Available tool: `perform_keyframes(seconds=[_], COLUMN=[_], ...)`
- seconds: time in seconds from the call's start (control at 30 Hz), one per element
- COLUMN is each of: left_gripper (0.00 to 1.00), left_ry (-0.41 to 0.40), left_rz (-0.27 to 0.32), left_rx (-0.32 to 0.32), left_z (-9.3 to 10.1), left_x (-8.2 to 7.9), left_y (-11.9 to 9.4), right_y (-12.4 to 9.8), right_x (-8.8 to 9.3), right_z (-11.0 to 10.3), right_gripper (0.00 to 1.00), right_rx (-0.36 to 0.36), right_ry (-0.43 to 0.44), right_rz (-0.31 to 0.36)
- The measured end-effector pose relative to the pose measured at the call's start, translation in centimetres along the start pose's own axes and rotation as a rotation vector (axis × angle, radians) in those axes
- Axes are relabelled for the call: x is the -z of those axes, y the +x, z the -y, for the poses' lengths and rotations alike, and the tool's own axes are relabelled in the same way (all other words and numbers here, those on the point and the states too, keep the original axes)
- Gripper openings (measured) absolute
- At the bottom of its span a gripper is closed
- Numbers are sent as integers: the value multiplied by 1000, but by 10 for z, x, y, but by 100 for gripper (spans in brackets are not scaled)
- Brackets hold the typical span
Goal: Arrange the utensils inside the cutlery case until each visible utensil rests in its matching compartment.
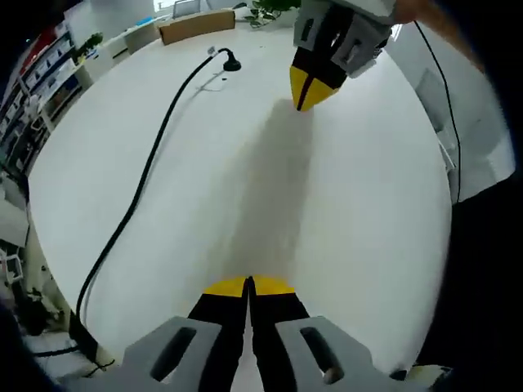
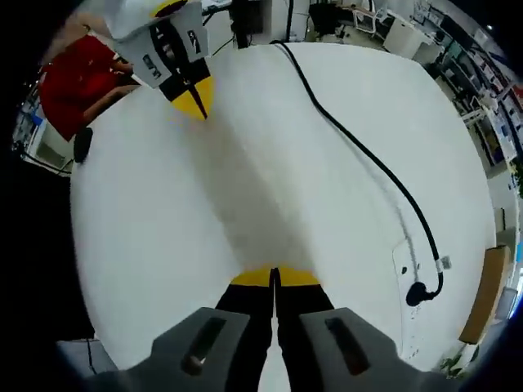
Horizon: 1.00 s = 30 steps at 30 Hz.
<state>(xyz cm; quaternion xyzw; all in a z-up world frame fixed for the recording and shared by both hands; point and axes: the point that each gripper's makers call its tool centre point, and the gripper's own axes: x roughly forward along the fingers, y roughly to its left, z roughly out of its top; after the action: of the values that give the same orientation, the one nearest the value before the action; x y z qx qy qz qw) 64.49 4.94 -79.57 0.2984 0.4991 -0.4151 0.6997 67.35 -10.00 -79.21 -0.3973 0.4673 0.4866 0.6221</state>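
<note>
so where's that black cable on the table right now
In the left gripper view the black cable runs down the white table left of the shut left gripper; in the right gripper view it curves right of the right gripper.

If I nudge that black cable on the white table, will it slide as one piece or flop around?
The black cable curves loosely across the white table, so it is probably floppy and would bend rather than slide whole. It looks thin, so likely light. Its plug end seems bulkier and may drag behind.
</note>
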Motion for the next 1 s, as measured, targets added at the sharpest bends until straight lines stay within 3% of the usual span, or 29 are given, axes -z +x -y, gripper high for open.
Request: perform_keyframes(seconds=[0.03,0.07,0.23,0.33,0.9,0.97,1.0], left_gripper=[0,0,0,0,0,0,0], left_ry=[-2,-33,13,59,49,113,107], left_rz=[-17,17,-62,-83,-165,-183,-185], left_rx=[4,11,73,65,5,-21,-28], left_z=[-1,-3,5,3,5,4,6], left_x=[2,-7,-4,-5,-5,-5,-5], left_y=[2,-1,-2,-2,0,0,1], right_y=[1,5,6,7,8,7,7], right_x=[0,-1,-5,-4,-2,-2,-2], right_z=[1,5,13,13,11,10,11], right_gripper=[0,0,0,0,0,0,0], right_rx=[0,1,18,-17,38,39,36], right_ry=[3,31,24,137,104,102,106], right_rz=[2,-2,2,16,-60,-53,-47])
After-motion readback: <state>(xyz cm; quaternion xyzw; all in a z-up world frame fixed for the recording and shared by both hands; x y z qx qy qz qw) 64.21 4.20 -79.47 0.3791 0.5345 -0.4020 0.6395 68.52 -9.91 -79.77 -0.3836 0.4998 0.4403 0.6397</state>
